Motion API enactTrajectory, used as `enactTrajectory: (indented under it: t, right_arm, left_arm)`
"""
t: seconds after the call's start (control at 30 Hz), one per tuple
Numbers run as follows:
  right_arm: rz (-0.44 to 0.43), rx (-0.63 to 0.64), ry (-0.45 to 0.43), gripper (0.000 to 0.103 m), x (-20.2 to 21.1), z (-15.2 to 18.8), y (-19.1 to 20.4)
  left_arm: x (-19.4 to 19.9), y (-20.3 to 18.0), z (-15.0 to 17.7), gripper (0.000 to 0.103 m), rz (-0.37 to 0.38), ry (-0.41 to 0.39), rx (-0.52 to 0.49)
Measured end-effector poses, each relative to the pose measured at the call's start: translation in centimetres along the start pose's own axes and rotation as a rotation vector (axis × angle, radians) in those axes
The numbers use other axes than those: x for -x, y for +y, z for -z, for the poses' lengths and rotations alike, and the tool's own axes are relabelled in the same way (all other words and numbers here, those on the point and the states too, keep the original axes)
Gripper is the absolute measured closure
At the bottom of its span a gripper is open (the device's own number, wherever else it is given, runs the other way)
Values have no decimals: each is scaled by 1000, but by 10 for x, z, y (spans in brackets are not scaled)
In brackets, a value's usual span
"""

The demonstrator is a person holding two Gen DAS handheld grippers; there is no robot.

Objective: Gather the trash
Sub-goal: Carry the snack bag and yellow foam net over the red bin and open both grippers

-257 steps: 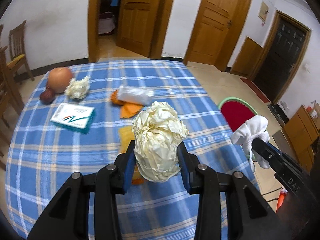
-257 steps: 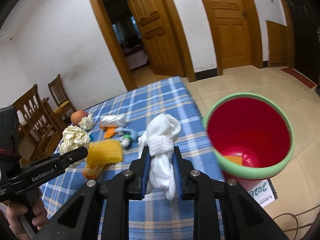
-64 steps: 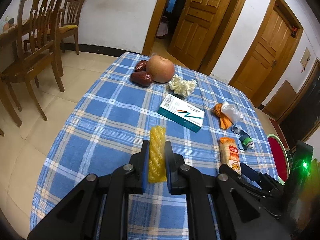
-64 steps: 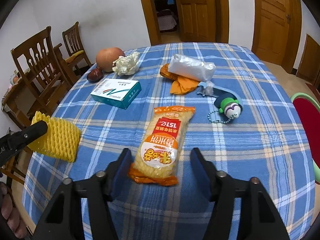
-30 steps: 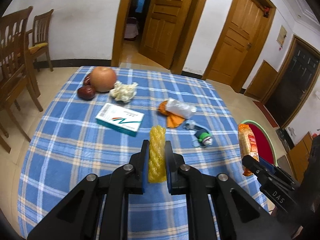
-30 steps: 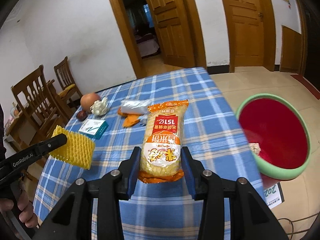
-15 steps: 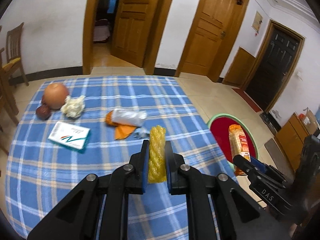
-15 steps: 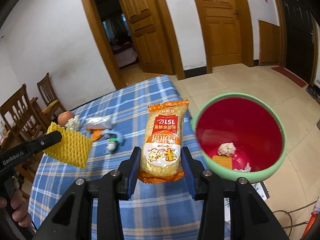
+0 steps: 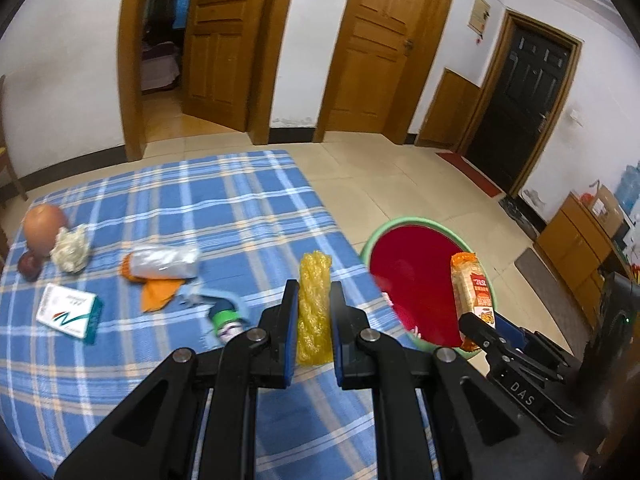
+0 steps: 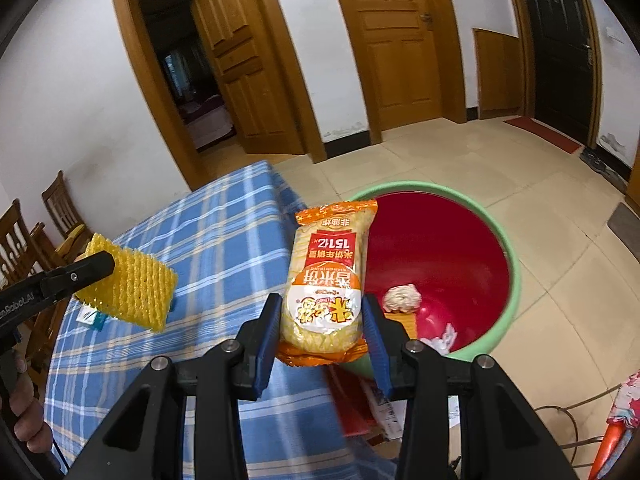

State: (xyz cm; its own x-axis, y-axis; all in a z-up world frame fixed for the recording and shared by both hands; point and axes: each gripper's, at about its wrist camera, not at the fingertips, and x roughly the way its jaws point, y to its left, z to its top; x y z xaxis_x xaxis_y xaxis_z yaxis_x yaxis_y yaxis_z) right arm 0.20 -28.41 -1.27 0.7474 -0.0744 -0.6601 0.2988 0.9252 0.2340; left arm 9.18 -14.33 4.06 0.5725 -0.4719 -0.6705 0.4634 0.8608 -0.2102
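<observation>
The left gripper point(image 9: 314, 316) is pinching a yellow foam net point(image 9: 315, 304) edge-on between its blue pads, with the jaws pressed nearly together on it. The net is hanging above the blue plaid tablecloth point(image 9: 224, 216), near the table edge closest to the red bin point(image 9: 416, 276).

The right gripper point(image 10: 322, 320) is clamping an orange snack packet point(image 10: 328, 276) upright between its pads, with the jaws standing partly apart on the packet's width. The packet is sitting over the near rim of the red bin, on the side of the bin toward the table.

The red bin, with a green rim, is standing on the tiled floor beside the table. Inside the bin, a crumpled paper ball point(image 10: 401, 298) and a white scrap point(image 10: 440, 338) are lying on the bottom.

Farther from the bin, the tablecloth is carrying a small green-capped toy point(image 9: 226, 318), a clear plastic bag point(image 9: 164, 262) over orange peel point(image 9: 156, 294), a white and teal box point(image 9: 68, 312), another paper wad point(image 9: 72, 248) and a round fruit point(image 9: 43, 226).

A person's hand point(image 10: 28, 424) is gripping the left tool's handle.
</observation>
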Motion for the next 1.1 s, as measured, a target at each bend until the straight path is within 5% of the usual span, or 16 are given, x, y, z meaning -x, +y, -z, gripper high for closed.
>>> enactTrajectory:
  t: [0.5,1.1]
  right_arm:
    - [68,-95,47,59,-26,-4,-67]
    - [72,-155,23,53,-25,-2,-97]
  left_arm:
    - [-56,-62,-13,90,61,50,-100]
    - [-99,-95,-14,90,100,90,-148]
